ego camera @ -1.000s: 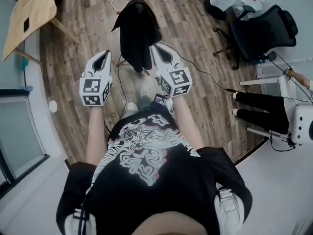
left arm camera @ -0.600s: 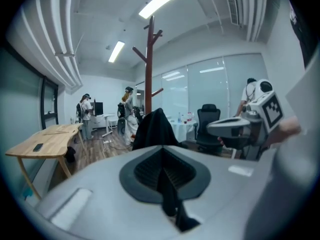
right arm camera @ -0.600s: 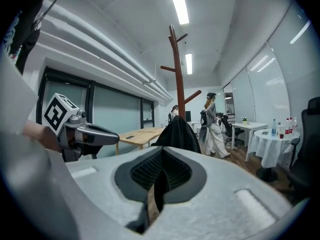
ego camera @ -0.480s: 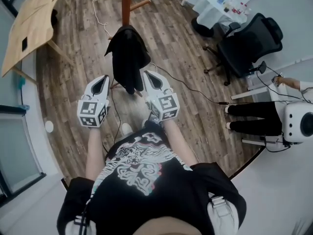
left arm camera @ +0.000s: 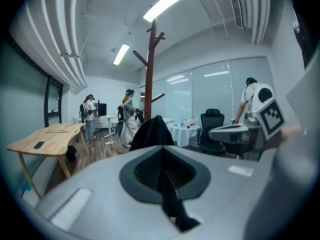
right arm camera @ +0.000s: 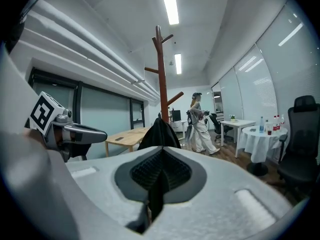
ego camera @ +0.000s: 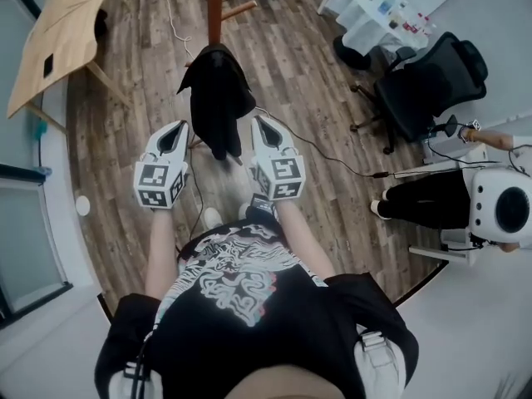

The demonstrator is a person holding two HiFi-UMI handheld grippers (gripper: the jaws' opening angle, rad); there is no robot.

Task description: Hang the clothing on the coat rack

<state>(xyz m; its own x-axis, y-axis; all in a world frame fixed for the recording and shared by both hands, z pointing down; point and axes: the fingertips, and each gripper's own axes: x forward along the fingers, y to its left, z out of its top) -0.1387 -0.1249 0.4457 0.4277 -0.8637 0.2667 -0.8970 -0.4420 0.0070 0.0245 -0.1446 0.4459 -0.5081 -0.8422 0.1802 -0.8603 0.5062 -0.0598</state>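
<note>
Left gripper [ego camera: 174, 131], at 9 o'clock of the clothing [ego camera: 218, 98], is clamped on a black fold; my right gripper [ego camera: 261, 125], at 3 o'clock, likewise. Coat rack [ego camera: 214, 7] at 12 o'clock. Risk: such thin pinches could slip, dropping the clothing short of the rack.

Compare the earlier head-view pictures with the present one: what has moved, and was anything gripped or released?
The view has drawn back: more of the coat rack pole shows above the black garment, and the left gripper and right gripper sit a little lower in the head view. Nothing was gripped or let go: both stay shut and empty beside the garment, which stays draped on the rack.
</note>
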